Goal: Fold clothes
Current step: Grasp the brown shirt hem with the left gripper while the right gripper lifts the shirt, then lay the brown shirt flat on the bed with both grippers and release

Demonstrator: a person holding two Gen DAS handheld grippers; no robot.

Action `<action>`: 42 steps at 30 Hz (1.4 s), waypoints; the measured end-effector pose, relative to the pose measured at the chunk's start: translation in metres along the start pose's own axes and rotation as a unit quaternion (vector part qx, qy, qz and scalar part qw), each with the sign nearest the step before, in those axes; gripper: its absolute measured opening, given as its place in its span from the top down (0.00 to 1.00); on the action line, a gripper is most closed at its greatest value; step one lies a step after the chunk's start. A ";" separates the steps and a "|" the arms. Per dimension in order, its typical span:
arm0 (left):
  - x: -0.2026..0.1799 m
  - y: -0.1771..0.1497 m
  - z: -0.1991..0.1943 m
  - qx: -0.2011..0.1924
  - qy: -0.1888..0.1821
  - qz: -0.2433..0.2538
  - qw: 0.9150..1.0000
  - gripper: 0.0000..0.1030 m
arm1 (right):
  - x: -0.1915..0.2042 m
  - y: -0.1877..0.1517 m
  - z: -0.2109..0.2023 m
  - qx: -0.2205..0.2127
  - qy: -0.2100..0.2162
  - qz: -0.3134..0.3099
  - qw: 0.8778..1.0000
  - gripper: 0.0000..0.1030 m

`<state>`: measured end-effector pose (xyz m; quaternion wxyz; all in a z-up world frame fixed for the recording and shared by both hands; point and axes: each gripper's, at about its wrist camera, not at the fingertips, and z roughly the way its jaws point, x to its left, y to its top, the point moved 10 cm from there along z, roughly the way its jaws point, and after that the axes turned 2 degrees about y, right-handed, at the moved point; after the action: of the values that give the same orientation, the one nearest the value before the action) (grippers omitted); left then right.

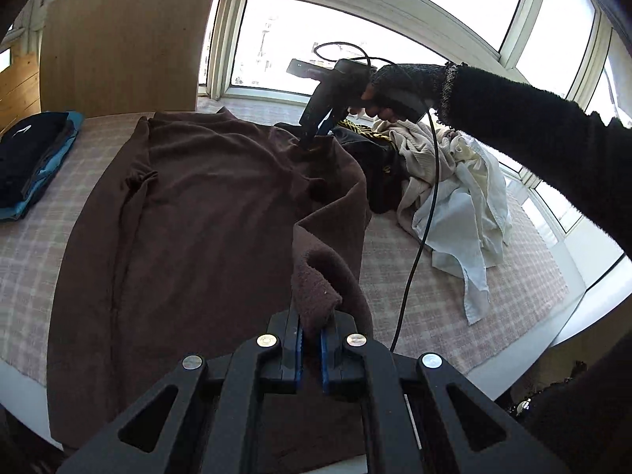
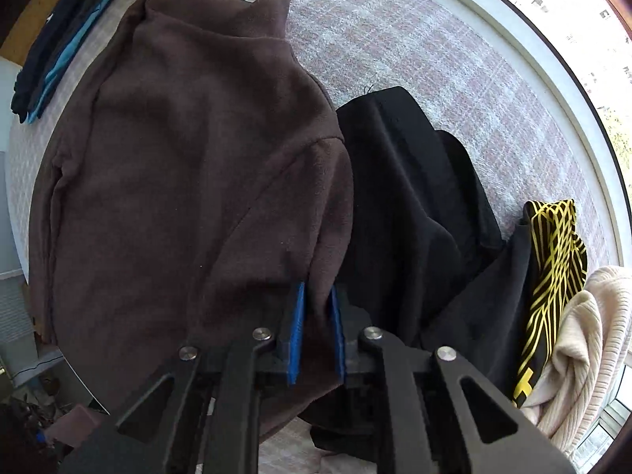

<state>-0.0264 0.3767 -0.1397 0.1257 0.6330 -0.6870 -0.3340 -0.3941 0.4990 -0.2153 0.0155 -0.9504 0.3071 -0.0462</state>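
Observation:
A brown fleece top (image 1: 205, 213) lies spread on a checked bed cover (image 1: 434, 276). My left gripper (image 1: 311, 328) is shut on the cuff of its sleeve, lifted above the body of the top. In the left wrist view a gloved hand (image 1: 395, 87) holds my right gripper (image 1: 312, 138), whose tips are pressed into the brown top near its shoulder. In the right wrist view the right gripper (image 2: 316, 308) is shut on a fold of the brown fleece top (image 2: 177, 158), with cloth between its blue pads (image 2: 297, 316).
A stack of folded dark and blue clothes (image 1: 31, 158) lies at the bed's far left. A black garment with yellow stripes (image 2: 549, 260), more black cloth (image 2: 410, 205) and a heap of cream and white clothes (image 1: 458, 193) lie to the right. A cable (image 1: 426, 205) hangs from the right gripper.

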 end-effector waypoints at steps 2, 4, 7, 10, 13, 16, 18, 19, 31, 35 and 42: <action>0.003 -0.010 -0.001 0.007 0.006 0.002 1.000 0.95 | -0.001 0.002 -0.006 -0.010 -0.008 0.007 1.000 0.94; 0.007 -0.019 -0.002 0.015 0.011 0.003 1.000 0.95 | -0.003 0.007 -0.016 -0.026 -0.009 0.028 0.999 0.95; 0.007 -0.034 -0.006 0.024 0.030 0.014 0.999 0.95 | 0.002 0.017 -0.032 -0.053 0.003 0.054 0.997 0.95; 0.008 -0.048 -0.005 0.048 0.072 0.046 0.995 0.95 | 0.018 0.032 -0.039 -0.079 0.018 0.065 0.995 0.95; 0.011 -0.060 -0.001 0.072 0.086 0.053 0.992 0.94 | 0.032 0.047 -0.023 -0.084 0.001 0.060 0.995 0.95; 0.015 -0.070 0.002 0.089 0.091 0.036 0.991 0.94 | 0.031 0.055 0.001 -0.073 -0.035 0.072 0.994 0.95; 0.012 -0.074 0.000 0.089 0.087 0.034 0.992 0.94 | 0.030 0.057 0.006 -0.083 -0.026 0.083 0.993 0.95; 0.011 -0.076 -0.002 0.088 0.085 0.034 0.992 0.94 | 0.030 0.057 0.001 -0.096 -0.010 0.089 0.991 0.94; 0.096 -0.082 -0.033 0.074 0.153 -0.057 0.984 0.95 | 0.056 -0.084 -0.069 -0.189 0.086 0.080 0.975 0.58; 0.116 -0.103 -0.035 0.127 0.136 -0.053 0.981 0.95 | 0.112 -0.139 -0.022 -0.166 0.162 0.092 0.968 0.58; 0.084 -0.081 0.008 0.169 0.050 0.066 0.982 0.72 | 0.224 -0.216 0.027 -0.143 0.240 0.087 0.956 0.58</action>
<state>0.0189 0.3007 -0.2167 0.0735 0.6143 -0.7666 -0.1721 -0.0855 0.5429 -0.2120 -0.1907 -0.8731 0.3868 -0.2273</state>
